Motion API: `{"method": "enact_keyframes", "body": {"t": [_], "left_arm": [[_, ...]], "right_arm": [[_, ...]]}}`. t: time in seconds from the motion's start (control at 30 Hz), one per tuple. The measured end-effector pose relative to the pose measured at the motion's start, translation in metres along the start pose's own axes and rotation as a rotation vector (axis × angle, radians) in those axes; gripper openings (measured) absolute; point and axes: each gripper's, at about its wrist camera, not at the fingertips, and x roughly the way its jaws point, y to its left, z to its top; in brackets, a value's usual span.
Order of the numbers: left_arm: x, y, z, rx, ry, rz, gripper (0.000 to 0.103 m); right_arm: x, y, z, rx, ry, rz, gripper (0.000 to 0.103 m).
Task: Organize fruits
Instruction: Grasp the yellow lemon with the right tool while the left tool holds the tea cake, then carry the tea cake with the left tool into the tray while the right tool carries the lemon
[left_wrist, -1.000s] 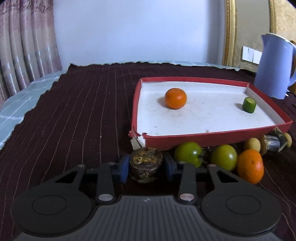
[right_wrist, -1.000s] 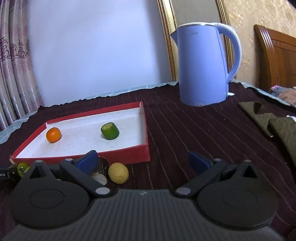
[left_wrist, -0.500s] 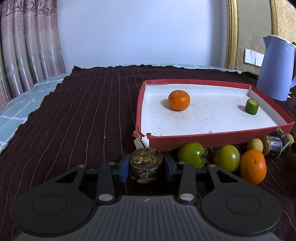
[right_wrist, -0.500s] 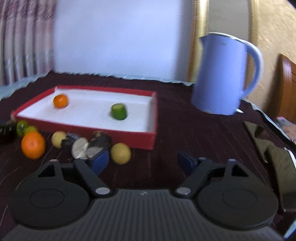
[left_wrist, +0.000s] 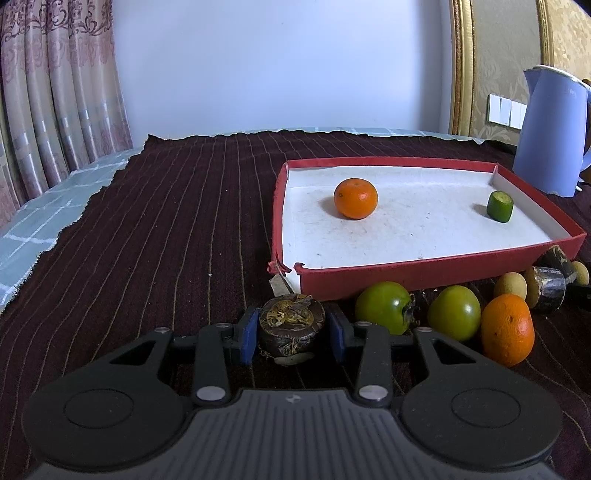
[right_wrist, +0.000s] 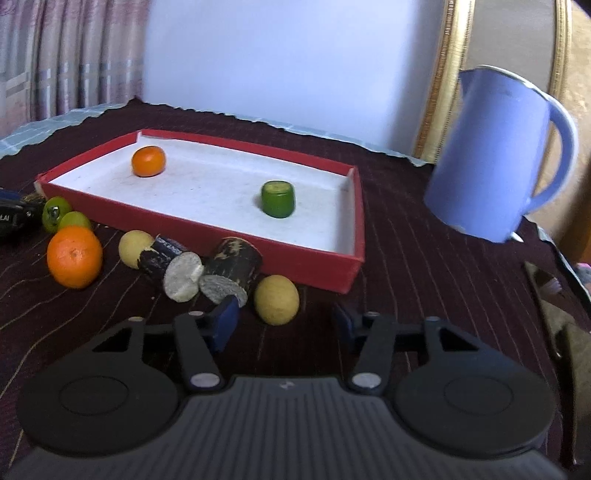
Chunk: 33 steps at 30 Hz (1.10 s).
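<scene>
Since a second ago my right gripper (right_wrist: 284, 326) has swung toward the yellow fruit (right_wrist: 276, 300); its jaws are closing, not touching it. Two dark cut pieces (right_wrist: 207, 267) crowd its left finger. My left gripper (left_wrist: 291, 334) stays clamped on a brown fruit (left_wrist: 291, 326) before the red tray (left_wrist: 436, 271).

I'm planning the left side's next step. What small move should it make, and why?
Probably lift the dark fruit and carry it over the red wall into the tray. The left hand-held gripper is already shut on it, it sits just outside the tray's torn corner, and the tray floor nearby is bare.
</scene>
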Motion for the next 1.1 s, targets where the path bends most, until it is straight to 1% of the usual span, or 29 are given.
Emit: {"method": "enact_keyframes", "body": {"t": [0.07, 0.13, 0.2, 0.27, 0.47, 0.57, 0.7, 0.8, 0.9, 1.1], "left_arm": [[0.000, -0.001, 0.000, 0.005, -0.002, 0.004, 0.038], [0.000, -0.002, 0.000, 0.007, -0.003, 0.007, 0.038], [0.000, -0.002, 0.000, 0.011, -0.004, 0.010, 0.038], [0.000, -0.003, 0.000, 0.013, -0.006, 0.011, 0.038], [-0.002, -0.004, -0.001, 0.027, -0.018, 0.009, 0.038], [-0.006, 0.000, -0.002, 0.012, -0.034, -0.015, 0.037], [-0.010, 0.004, -0.003, -0.009, -0.045, -0.032, 0.037], [-0.018, 0.004, -0.004, -0.008, -0.097, -0.028, 0.037], [-0.024, 0.002, -0.005, -0.001, -0.125, -0.031, 0.037], [-0.030, -0.010, 0.004, 0.014, -0.147, -0.045, 0.037]], "right_arm": [[0.002, -0.006, 0.002, 0.009, 0.009, 0.067, 0.030], [0.004, -0.010, 0.002, 0.011, 0.010, 0.101, 0.030], [0.004, -0.012, 0.001, 0.012, 0.014, 0.114, 0.030], [0.001, -0.012, 0.000, 0.015, 0.012, 0.101, 0.025], [-0.011, -0.012, -0.006, 0.062, -0.019, 0.062, 0.024], [-0.016, -0.011, -0.008, 0.088, -0.036, 0.041, 0.024], [-0.027, -0.006, -0.005, 0.109, -0.083, 0.053, 0.025], [-0.032, -0.002, -0.001, 0.120, -0.109, 0.067, 0.024], [-0.033, 0.002, 0.001, 0.132, -0.124, 0.077, 0.025], [-0.032, 0.007, 0.008, 0.154, -0.148, 0.091, 0.025]]}}
